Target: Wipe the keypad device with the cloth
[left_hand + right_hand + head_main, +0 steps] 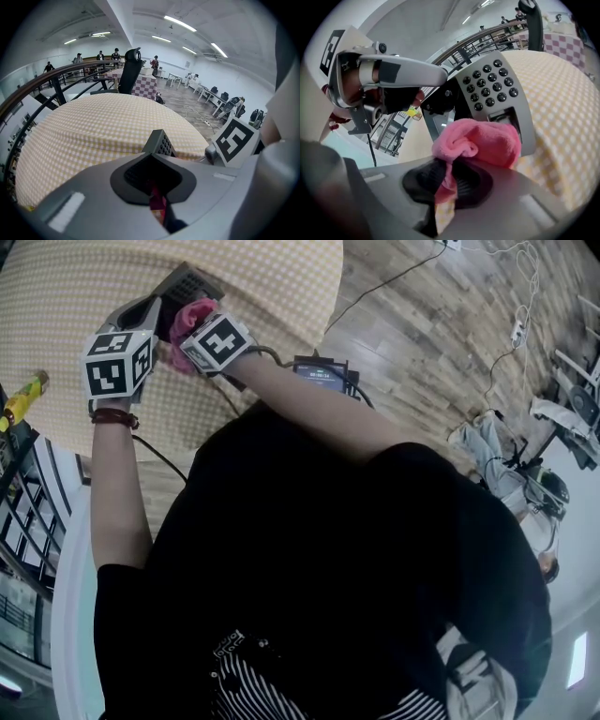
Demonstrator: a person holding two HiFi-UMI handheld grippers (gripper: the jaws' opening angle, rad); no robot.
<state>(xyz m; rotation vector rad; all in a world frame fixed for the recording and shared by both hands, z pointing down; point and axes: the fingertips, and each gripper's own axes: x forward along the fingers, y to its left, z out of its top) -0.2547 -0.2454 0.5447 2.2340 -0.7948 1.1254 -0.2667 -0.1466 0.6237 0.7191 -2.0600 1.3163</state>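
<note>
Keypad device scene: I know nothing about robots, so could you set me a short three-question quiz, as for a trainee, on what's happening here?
1. Multiple choice: what does the right gripper clamp? A) a sponge B) a pink cloth C) a bottle
2. True or false: the cloth hides all the buttons of the keypad device.
3. Fill in: the device is gripped by the ____ gripper.

Key:
1. B.
2. False: the buttons show above the cloth in the right gripper view.
3. Left: the left gripper is shut on the device.
</note>
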